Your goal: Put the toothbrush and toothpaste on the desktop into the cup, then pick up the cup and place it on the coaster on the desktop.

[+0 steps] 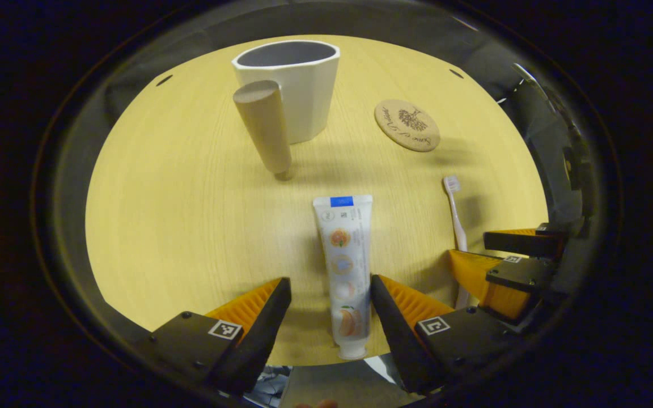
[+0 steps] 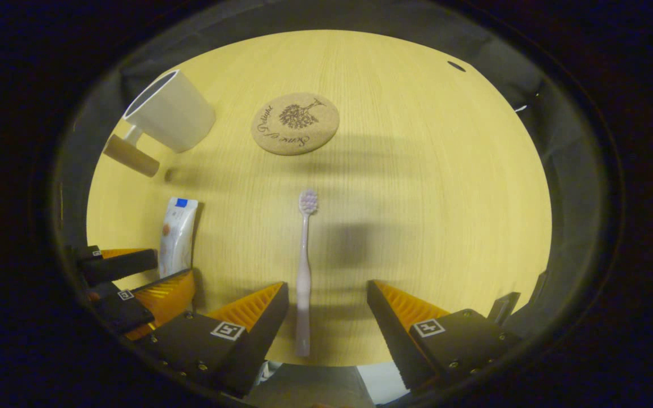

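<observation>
I see a pale wood tabletop (image 1: 179,226), dim light, dark surround. Left hand-held gripper (image 1: 330,297) spread apart, straddling the toothpaste (image 1: 343,266), not touching. Right hand-held gripper (image 2: 327,300) also apart around the toothbrush (image 2: 304,272) handle. Cup (image 1: 295,85) upright at far edge, coaster (image 1: 407,124) just beside it.

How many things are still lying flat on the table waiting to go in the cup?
2: the toothpaste between the left gripper's fingers, and the toothbrush between the right gripper's.

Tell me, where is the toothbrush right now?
In the right gripper view, the toothbrush lies flat on the table, between the open right tongs, bristles toward the coaster.
</observation>
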Demonstrator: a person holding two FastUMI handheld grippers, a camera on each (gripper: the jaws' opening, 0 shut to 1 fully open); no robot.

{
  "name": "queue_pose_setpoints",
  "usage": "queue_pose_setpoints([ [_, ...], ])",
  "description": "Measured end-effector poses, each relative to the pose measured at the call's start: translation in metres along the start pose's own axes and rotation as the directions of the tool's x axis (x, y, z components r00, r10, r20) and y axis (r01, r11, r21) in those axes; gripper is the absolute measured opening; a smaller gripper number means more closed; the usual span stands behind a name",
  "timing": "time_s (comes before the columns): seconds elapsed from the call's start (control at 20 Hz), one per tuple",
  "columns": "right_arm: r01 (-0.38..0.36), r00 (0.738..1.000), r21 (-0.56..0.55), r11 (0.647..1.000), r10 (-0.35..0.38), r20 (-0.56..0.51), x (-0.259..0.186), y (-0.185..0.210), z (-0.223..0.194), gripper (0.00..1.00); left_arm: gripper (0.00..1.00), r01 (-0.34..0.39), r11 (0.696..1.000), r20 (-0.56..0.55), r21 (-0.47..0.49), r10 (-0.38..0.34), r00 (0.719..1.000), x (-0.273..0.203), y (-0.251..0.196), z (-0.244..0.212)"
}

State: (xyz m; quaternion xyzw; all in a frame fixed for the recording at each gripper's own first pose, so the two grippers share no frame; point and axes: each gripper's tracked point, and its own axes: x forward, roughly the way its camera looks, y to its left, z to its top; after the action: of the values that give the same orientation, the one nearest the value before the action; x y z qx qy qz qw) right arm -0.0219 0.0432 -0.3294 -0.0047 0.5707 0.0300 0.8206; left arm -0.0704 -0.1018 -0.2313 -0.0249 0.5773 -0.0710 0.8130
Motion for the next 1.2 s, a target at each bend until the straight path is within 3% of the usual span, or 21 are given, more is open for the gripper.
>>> queue_pose_setpoints([
  [0.3, 0.008, 0.998, 0.016, 1.000, -0.007, -0.066, 0.002, 0.003, -0.002, 0.92, 0.99, -0.070, 0.997, -0.062, 0.021, 0.071, 0.996, 0.004, 0.006, 0.000],
  [0.35, 0.005, 0.997, 0.014, 1.000, -0.004, -0.072, -0.001, 0.006, -0.001, 0.84, 0.87, -0.073, 0.997, -0.076, 0.009, 0.073, 0.994, 0.004, 0.006, 0.000],
  [0.45, 0.002, 0.996, 0.010, 1.000, -0.002, -0.084, -0.004, 0.009, -0.001, 0.69, 0.84, -0.083, 0.996, -0.094, -0.008, 0.082, 0.992, 0.003, 0.010, 0.003],
  [0.5, 0.006, 0.996, 0.014, 1.000, -0.004, -0.085, -0.001, 0.009, 0.000, 0.52, 0.69, -0.086, 0.996, -0.096, -0.019, 0.084, 0.992, 0.002, 0.012, 0.004],
  [0.6, 0.009, 0.993, 0.016, 1.000, -0.007, -0.116, -0.001, 0.010, -0.004, 0.35, 0.51, -0.087, 0.995, -0.105, -0.038, 0.082, 0.991, 0.004, 0.014, 0.006],
  [0.75, 0.037, 0.992, 0.037, 0.999, -0.032, -0.120, -0.002, 0.004, 0.001, 0.36, 0.39, -0.091, 0.994, -0.117, -0.055, 0.084, 0.990, 0.004, 0.014, 0.007],
  [0.8, 0.019, 0.989, 0.063, 0.998, -0.010, -0.146, 0.002, 0.007, 0.001, 0.03, 0.33, -0.087, 0.995, -0.118, -0.048, 0.081, 0.990, 0.007, 0.015, 0.007],
  [1.2, 0.010, 0.990, 0.077, 0.997, 0.001, -0.138, 0.000, 0.006, 0.001, 0.05, 0.33, -0.023, 0.998, -0.091, -0.064, 0.017, 0.996, -0.011, 0.005, 0.011],
])
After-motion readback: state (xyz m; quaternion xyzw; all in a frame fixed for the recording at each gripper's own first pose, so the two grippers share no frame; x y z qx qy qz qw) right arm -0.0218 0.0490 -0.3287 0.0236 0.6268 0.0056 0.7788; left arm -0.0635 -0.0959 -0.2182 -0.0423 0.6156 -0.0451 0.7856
